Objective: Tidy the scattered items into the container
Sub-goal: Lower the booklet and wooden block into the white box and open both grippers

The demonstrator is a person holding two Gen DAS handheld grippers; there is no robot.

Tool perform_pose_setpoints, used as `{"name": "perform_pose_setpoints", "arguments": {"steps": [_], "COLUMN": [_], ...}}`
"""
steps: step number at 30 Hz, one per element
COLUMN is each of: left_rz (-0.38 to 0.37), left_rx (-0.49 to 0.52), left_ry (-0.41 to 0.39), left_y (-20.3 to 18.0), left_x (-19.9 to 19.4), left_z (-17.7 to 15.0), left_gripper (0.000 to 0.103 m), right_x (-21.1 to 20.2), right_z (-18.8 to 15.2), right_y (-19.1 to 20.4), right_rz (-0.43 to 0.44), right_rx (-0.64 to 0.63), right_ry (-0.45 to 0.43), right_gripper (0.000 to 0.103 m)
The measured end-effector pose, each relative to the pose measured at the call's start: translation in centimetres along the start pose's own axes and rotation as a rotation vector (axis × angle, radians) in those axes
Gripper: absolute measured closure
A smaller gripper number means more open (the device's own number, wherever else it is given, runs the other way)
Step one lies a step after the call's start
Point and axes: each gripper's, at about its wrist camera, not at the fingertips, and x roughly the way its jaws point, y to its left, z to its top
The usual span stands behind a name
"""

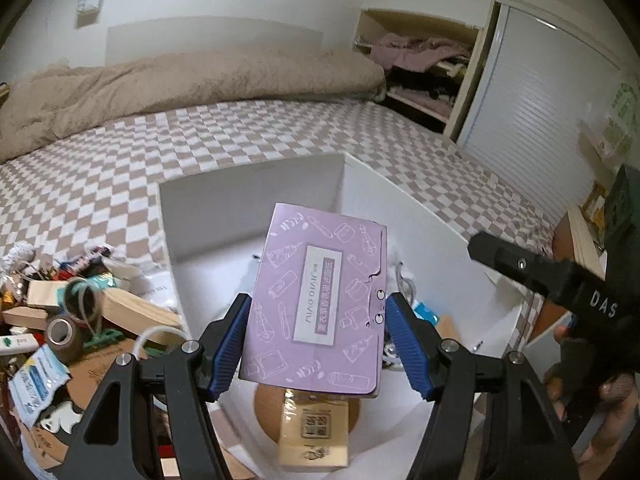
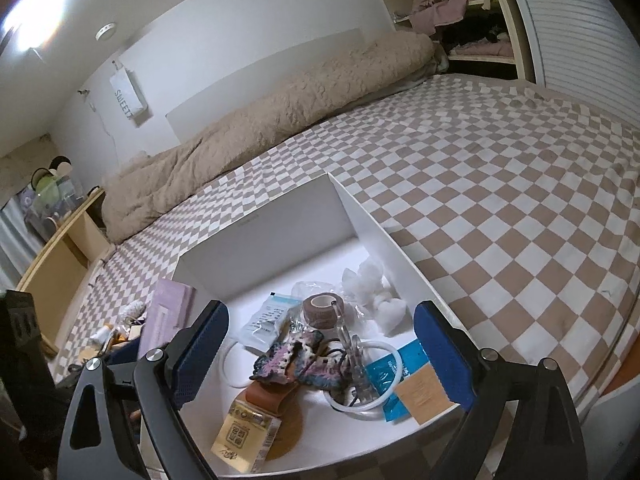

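The white box (image 1: 256, 196) sits open on the checked bedsheet (image 1: 120, 184), and everything else can be placed from it. Above its open top the left gripper (image 1: 318, 312) holds a lilac packet (image 1: 316, 304) printed with little cosmetics drawings; the blue pads (image 1: 232, 344) of its jaws press on the packet's two long edges, and the packet stands tilted over the box's inside.

The right gripper (image 2: 320, 348) hovers over the near end of the same box, jaws spread wide with nothing between them. Inside the box, under those jaws, lie a yellow sachet (image 2: 244, 436) on a brown round piece (image 2: 280, 412), a mottled pink-and-dark hair clip (image 2: 296, 364), a roll of brown tape (image 2: 320, 308), a white ring (image 2: 360, 376), a blue packet (image 2: 400, 372) and some white fluffy pieces (image 2: 380, 288) toward the far right wall.

Just outside the box's left wall a heap of loose things (image 1: 72, 312) waits on the bed: another tape roll (image 1: 62, 336), a book (image 1: 136, 312), small packets. Beyond the box's far wall a beige duvet (image 1: 180, 84) is bunched along the headboard.
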Motion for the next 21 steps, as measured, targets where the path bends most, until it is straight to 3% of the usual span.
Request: {"name": "perform_pose_setpoints", "arguments": {"steps": [18, 20, 21], "left_rz": [-0.164, -0.185, -0.184], "left_rx": [-0.029, -0.046, -0.049], "left_ry": [0.196, 0.209, 0.206], "left_y": [-2.7, -3.1, -3.1], "left_x": [3.8, 4.0, 3.9], "left_z": [0.3, 0.3, 0.3], "left_gripper": [0.035, 0.019, 0.016], "right_x": [-0.4, -0.4, -0.4], "right_z": [0.6, 0.7, 0.7], "right_y": [0.5, 0.6, 0.6], "right_rz": [0.024, 0.026, 0.026], "right_rx": [-0.011, -0.01, -0.009], "right_ry": [-0.015, -0.015, -0.015], "right_gripper": [0.009, 0.009, 0.009]}}
